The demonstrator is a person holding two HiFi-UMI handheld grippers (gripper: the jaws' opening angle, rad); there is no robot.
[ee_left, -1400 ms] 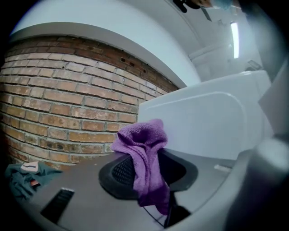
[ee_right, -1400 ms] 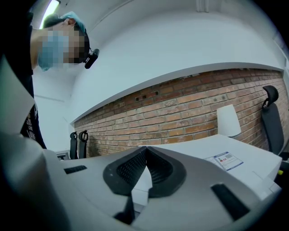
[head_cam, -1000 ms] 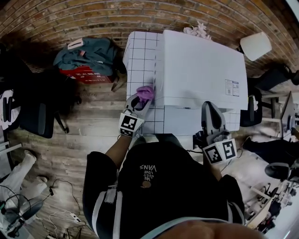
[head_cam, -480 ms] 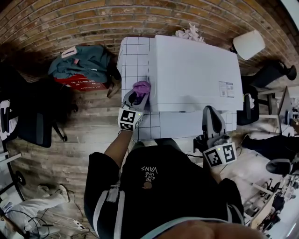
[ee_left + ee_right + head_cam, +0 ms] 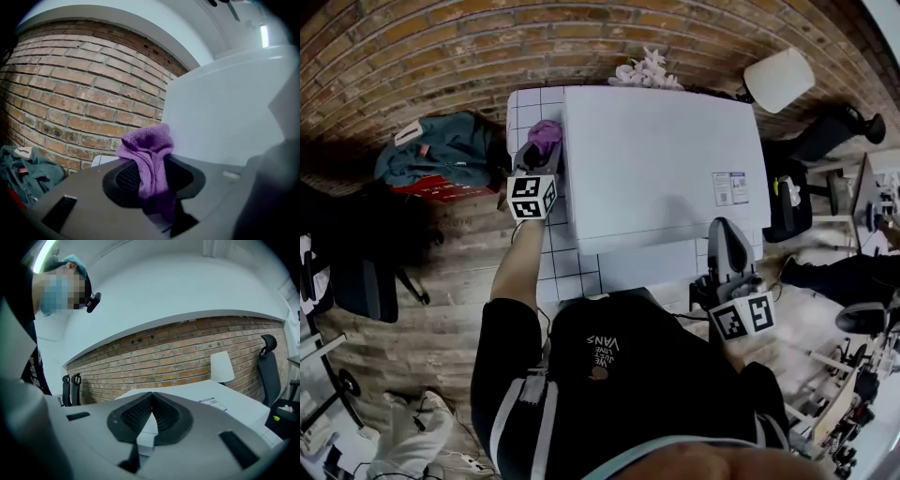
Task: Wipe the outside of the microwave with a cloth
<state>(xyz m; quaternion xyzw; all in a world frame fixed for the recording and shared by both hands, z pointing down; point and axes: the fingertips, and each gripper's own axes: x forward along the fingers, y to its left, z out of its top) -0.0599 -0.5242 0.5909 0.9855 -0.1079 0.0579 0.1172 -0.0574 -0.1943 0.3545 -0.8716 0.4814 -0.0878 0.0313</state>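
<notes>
Side-wiping step, judged under way: the left gripper (image 5: 541, 153) clamped the purple cloth (image 5: 147, 150) at the left wall of the microwave (image 5: 661, 159), upper left of frame, while the right gripper (image 5: 151, 401), jaws together and empty, sat lower right; the next stroke would likely need steady contact pressure.

Teal jacket (image 5: 441, 150) on the wood floor (image 5: 441, 272), white lamp (image 5: 778, 80) by brick wall (image 5: 441, 56)

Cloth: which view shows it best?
Left gripper view: the cloth hangs large in the left gripper, jaws shut on it, beside the microwave. Head view shows the cloth only small. Right gripper view shows none of it.
</notes>
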